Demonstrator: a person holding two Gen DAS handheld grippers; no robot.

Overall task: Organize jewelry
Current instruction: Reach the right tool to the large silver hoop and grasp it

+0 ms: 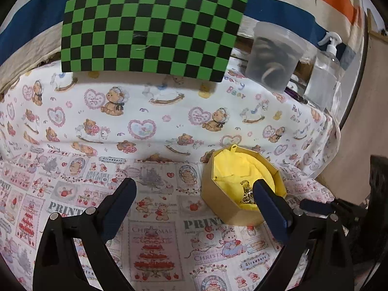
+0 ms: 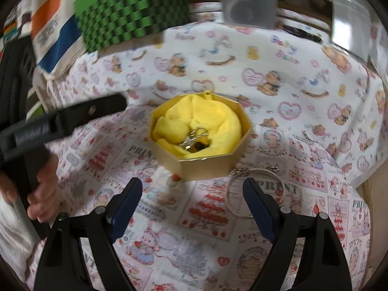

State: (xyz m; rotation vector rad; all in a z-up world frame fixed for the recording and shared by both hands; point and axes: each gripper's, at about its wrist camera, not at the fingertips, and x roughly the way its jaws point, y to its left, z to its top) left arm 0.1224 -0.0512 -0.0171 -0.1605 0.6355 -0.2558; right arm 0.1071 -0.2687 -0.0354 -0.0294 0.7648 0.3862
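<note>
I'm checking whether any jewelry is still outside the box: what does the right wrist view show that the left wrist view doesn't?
Only the right wrist view shows a silver bangle lying on the printed cloth beside the gold box, just ahead of the right gripper, plus a hand holding the other tool.

Only the left wrist view shows the spray bottle and the left gripper, its jaws open and holding nothing.

Both show the box's yellow lining with jewelry inside, the checkerboard and a plastic tub.
</note>
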